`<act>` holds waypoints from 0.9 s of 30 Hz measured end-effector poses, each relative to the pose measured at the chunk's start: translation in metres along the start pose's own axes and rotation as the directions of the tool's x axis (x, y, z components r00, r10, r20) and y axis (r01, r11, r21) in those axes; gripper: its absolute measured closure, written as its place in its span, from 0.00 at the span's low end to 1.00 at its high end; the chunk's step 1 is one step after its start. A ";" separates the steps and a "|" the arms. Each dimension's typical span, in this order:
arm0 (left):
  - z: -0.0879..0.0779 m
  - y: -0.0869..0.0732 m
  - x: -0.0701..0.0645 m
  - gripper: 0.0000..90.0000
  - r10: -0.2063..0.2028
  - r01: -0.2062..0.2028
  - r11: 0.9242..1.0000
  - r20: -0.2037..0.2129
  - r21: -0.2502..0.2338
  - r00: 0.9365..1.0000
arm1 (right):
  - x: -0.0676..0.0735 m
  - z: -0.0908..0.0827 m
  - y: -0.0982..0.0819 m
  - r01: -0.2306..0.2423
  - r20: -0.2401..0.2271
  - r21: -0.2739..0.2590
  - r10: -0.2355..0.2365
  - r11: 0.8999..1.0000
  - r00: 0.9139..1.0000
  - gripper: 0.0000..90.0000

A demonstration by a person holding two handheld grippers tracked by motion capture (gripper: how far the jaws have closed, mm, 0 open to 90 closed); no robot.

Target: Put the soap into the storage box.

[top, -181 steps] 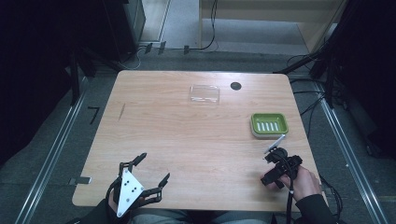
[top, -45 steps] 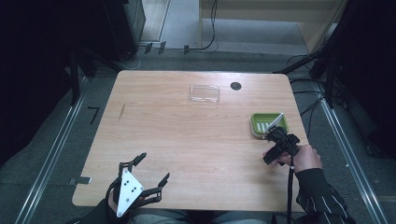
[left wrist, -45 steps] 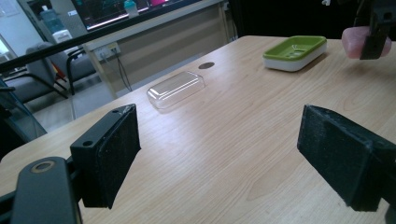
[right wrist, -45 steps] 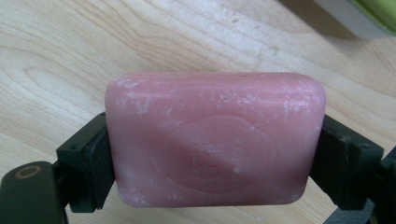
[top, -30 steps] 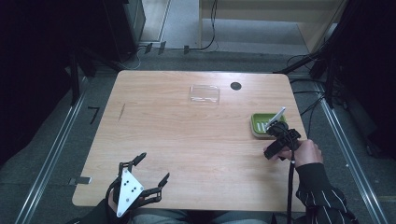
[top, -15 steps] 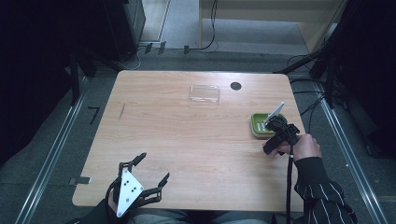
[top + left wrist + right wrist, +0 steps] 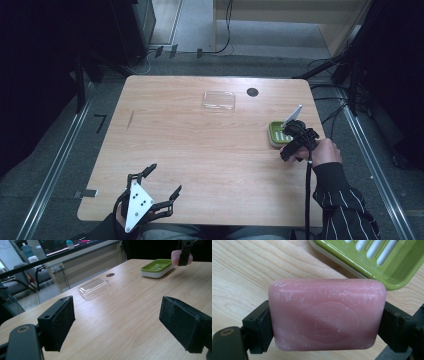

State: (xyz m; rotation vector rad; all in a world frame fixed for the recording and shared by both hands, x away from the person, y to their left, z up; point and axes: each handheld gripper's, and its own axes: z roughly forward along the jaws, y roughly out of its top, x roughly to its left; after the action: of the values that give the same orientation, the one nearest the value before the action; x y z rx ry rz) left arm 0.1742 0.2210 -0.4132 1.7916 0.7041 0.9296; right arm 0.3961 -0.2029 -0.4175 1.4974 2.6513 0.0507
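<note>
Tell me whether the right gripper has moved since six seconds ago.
Yes. The right gripper, shut on the pink soap, has travelled up the high view toward the table's far edge: from below the green soap dish to right at it.

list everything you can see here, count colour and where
soap bar: 1, pink, clamped between the right gripper's jaws, just short of the dish
soap dish: 1, green with a white slotted base, right side of the table
clear lid: 1, transparent, far middle of the table
round hole: 1, dark, in the tabletop right of the lid
table: 1, light wood
right gripper: 1, black, at the dish, shut on the soap
left gripper: 1, black, near left edge, jaws apart
</note>
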 end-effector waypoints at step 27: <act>0.000 0.000 0.000 0.15 0.001 -0.001 1.000 0.002 0.000 1.000 | -0.022 0.003 0.023 -0.045 -0.015 -0.008 0.045 0.999 0.999 0.15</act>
State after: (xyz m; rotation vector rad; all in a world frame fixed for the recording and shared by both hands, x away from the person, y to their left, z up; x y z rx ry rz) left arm 0.1743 0.2212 -0.4132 1.7928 0.7027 0.9285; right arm 0.4274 -0.2100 -0.4173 1.5601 2.6257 0.0769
